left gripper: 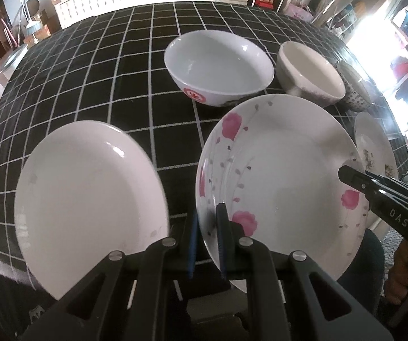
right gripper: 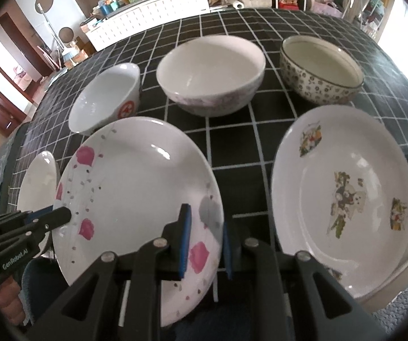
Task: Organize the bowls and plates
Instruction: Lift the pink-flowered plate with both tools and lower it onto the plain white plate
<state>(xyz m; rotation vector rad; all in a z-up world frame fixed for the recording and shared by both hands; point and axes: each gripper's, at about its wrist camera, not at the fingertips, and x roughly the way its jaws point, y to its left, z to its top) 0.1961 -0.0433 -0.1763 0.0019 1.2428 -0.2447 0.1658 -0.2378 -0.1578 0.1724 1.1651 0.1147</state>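
A white plate with pink flowers sits near the table's front edge, held from both sides. My left gripper is shut on its left rim, one blue pad above and one below. My right gripper is shut on the opposite rim; it also shows in the left wrist view as a black tip. The left gripper's tip shows in the right wrist view. A plain white plate lies to the left, and a plate with printed flowers to the right.
Three bowls stand in a row behind the plates on the black grid tablecloth: a white bowl with a red emblem, a plain white bowl, and a dotted patterned bowl. Cluttered white cabinets lie beyond the table.
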